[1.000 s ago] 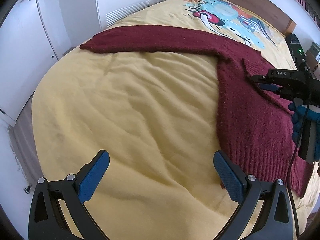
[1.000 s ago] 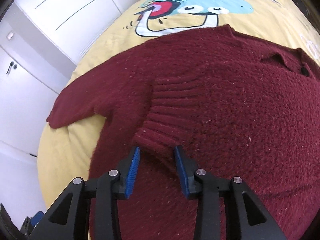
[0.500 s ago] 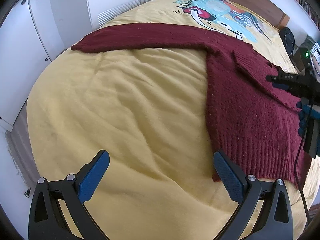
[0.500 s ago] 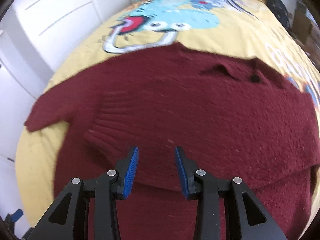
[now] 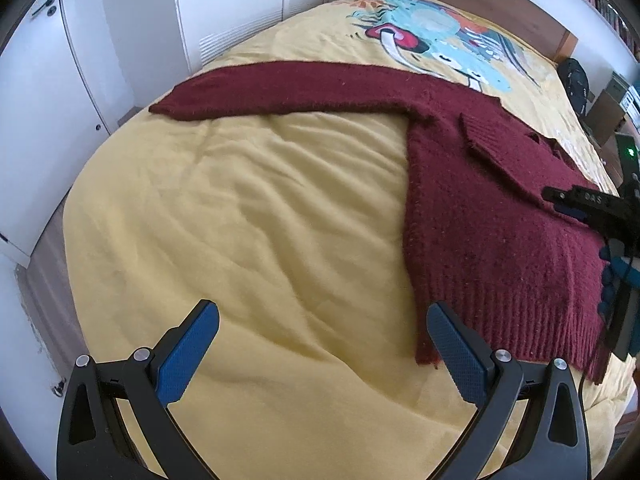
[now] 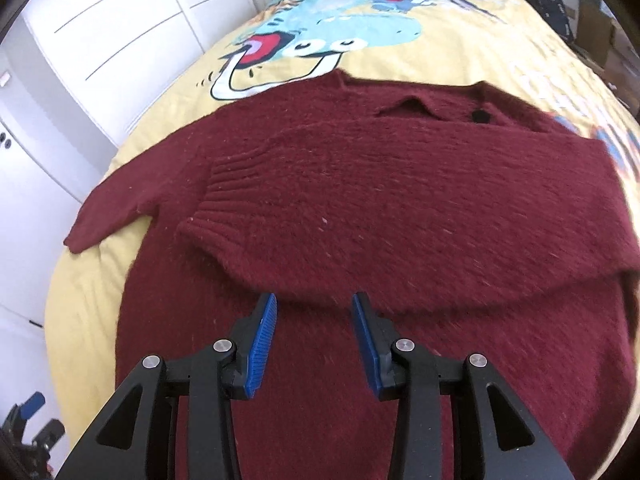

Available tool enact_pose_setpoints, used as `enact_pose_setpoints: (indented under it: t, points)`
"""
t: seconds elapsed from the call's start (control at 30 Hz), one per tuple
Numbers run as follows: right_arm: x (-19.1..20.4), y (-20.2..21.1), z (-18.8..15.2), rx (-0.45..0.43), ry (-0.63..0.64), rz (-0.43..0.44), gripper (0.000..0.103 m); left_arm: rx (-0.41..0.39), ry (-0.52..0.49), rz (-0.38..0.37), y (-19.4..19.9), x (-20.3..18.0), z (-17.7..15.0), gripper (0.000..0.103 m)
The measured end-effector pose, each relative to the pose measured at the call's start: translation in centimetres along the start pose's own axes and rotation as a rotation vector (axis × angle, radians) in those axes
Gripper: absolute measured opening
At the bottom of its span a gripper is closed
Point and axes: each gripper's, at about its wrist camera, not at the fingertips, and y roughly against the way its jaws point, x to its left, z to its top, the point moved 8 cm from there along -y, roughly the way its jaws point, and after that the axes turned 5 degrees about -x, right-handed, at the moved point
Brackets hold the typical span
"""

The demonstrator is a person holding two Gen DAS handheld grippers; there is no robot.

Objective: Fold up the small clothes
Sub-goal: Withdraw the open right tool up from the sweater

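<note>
A maroon sweater (image 6: 400, 216) lies flat on the yellow bedspread (image 5: 256, 216), one sleeve folded across its chest. The right gripper (image 6: 314, 340), jaws partly spread and empty, hovers above its lower body. The left gripper (image 5: 320, 356), jaws wide, hangs lower centre over bare bedspread beside the hem.

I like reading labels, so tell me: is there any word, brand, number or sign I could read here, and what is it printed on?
"DAS": white letters on the black body of the right gripper, seen from the left wrist camera.
Large pale letters on the yellow bedcover, right of the sweater: too blurred and cut off to read.
The cartoon print shows no readable words.
Nothing else carries text.
</note>
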Motion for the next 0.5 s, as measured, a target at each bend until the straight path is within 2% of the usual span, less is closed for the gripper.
enact_pose_setpoints:
  t: [0.5]
  points:
    - [-5.8, 10.7, -7.0, -0.055, -0.092, -0.094, 0.041, -0.071, -0.035, -0.073, 3.4, -1.5, 0.1, 0.102]
